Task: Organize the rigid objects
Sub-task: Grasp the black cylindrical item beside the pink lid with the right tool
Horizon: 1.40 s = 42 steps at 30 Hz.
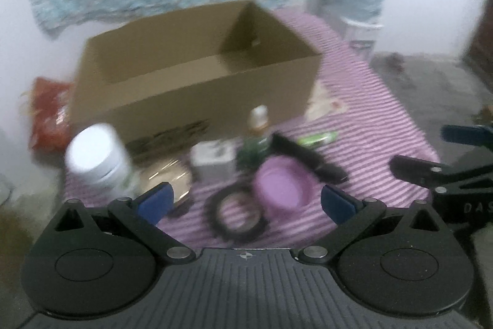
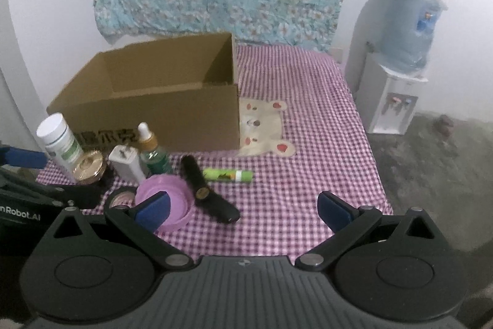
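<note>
- Hovering level before the cardboard box (image 2: 148,100), left gripper (image 1: 246,202) and right gripper (image 2: 243,208) both gape wide, empty.
- Round purple plastic lid (image 2: 168,199) and matte black tube (image 2: 206,190) lie before the box.

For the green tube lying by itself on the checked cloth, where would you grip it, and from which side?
Grip the green tube across its middle, coming down from above with the right gripper, which is open and nearer. It lies flat, long axis running left to right, clear of the black item, so the fingers should probably straddle its narrow width.
</note>
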Each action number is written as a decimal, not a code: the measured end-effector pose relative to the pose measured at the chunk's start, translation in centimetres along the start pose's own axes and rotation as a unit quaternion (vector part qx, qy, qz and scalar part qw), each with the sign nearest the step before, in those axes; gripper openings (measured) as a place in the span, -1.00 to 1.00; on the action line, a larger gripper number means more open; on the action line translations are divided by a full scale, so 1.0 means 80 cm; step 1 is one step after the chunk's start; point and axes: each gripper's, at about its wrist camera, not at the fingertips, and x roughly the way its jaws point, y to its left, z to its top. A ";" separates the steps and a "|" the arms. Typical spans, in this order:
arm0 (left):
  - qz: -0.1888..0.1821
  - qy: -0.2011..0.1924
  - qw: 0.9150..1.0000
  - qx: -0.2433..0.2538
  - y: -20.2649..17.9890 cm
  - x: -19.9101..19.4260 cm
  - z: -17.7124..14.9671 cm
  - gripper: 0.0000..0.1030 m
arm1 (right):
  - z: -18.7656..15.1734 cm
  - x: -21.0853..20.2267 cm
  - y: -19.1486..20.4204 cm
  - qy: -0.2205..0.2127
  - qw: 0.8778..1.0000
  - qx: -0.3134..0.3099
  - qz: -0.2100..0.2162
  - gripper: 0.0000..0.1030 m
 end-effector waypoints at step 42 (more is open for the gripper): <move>-0.094 0.096 0.988 0.071 -0.052 0.140 0.034 -0.39 | 0.044 0.251 -0.070 0.250 0.885 0.234 0.314 -0.54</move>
